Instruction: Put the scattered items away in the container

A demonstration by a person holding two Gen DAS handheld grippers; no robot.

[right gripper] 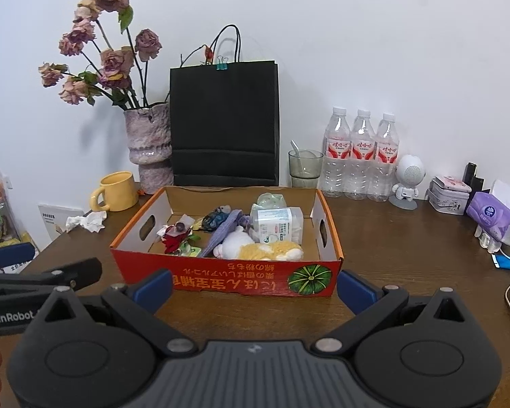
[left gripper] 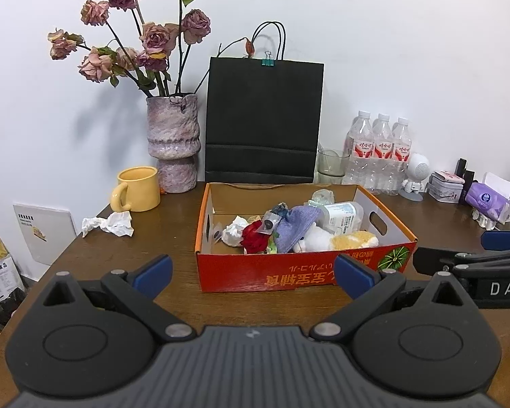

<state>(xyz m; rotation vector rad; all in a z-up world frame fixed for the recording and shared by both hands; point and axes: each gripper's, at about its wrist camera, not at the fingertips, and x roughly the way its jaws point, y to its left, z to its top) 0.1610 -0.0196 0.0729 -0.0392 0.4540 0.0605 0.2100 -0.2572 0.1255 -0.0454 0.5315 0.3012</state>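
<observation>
The left hand-held gripper [left gripper: 253,273] has its two blue pads spread wide with nothing between them, and the right hand-held gripper [right gripper: 255,287] is spread wide and empty too. Both hang low over the brown surface [left gripper: 125,255], just in front of the red cardboard box [left gripper: 289,272], which sits at 12 o'clock from each one. Inside the box lie a fluffy toy [right gripper: 258,250], a purple cloth [left gripper: 294,227], a red flower [left gripper: 255,239] and a clear bottle [right gripper: 278,226]. One thing is not in yet, I think: the crumpled tissue [left gripper: 110,224]. It lies on the surface at about 10 o'clock from the left hand-held gripper, just beside the yellow mug [left gripper: 137,188] and well apart from the box. The tissue looks very light and soft. It should squash when pinched, so it cannot break, but a tiny corner may tear or slip out. It is best to pinch the thick bunched middle, with the pads coming down on both sides. The mug and the vase [left gripper: 173,142] stand close, so the left one should go in carefully and not bump them.
</observation>
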